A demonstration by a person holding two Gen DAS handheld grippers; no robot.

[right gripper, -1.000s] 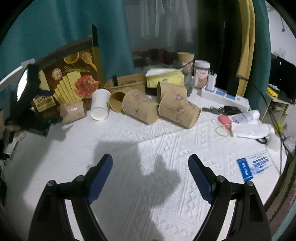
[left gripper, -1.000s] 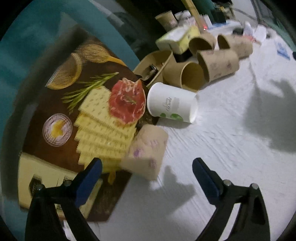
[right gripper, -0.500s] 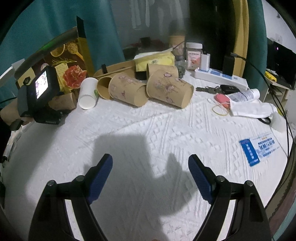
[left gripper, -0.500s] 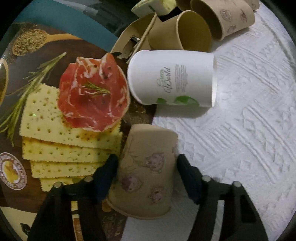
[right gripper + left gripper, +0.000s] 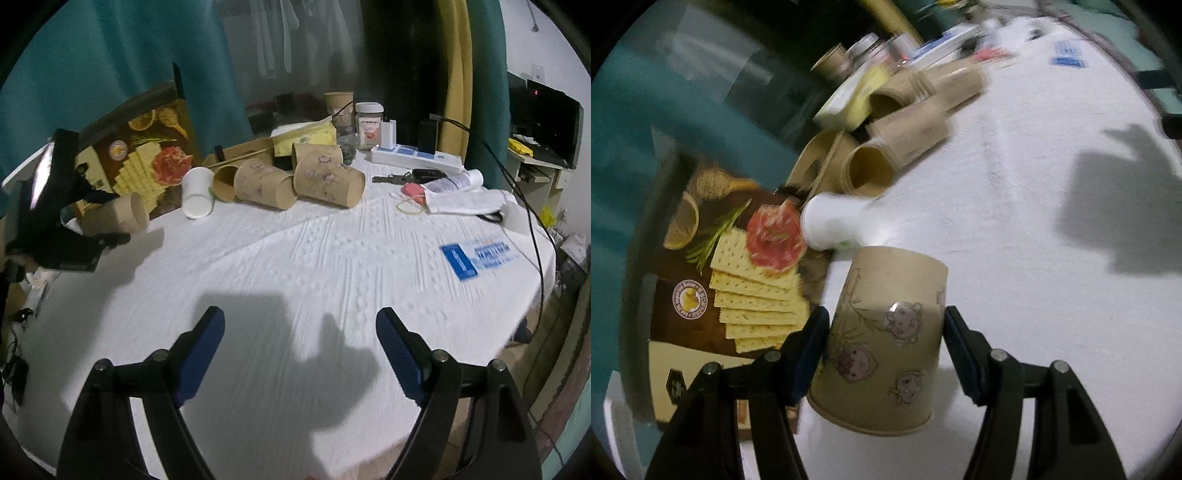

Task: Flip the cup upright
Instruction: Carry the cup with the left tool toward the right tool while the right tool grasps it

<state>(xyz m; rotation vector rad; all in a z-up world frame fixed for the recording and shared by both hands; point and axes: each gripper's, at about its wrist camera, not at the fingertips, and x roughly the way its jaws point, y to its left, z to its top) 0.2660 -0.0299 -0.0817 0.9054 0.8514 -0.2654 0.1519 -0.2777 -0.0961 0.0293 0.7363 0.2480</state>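
A brown paper cup [image 5: 882,332] printed with cartoon figures sits between the blue pads of my left gripper [image 5: 885,320], which is shut on its sides. Its wide rim points back at the camera and its base points away. In the right wrist view the same cup [image 5: 114,218] hangs at the far left in the left gripper [image 5: 92,225], on its side with the mouth facing right, just above the white cloth with a shadow under it. My right gripper [image 5: 300,318] is open over bare cloth near the table's front, with nothing between its fingers.
A white cup [image 5: 197,195] and several brown cups [image 5: 266,184] lie on their sides at the back. A cracker box [image 5: 144,158] leans behind them. A power strip [image 5: 417,157], keys, a jar [image 5: 369,125] and a blue card [image 5: 476,254] sit to the right on the white tablecloth [image 5: 295,258].
My left gripper went forward to the printed brown cup, shut on it beside the cracker box, then drew back with it off the cloth. The right gripper shifted a little and stayed open.
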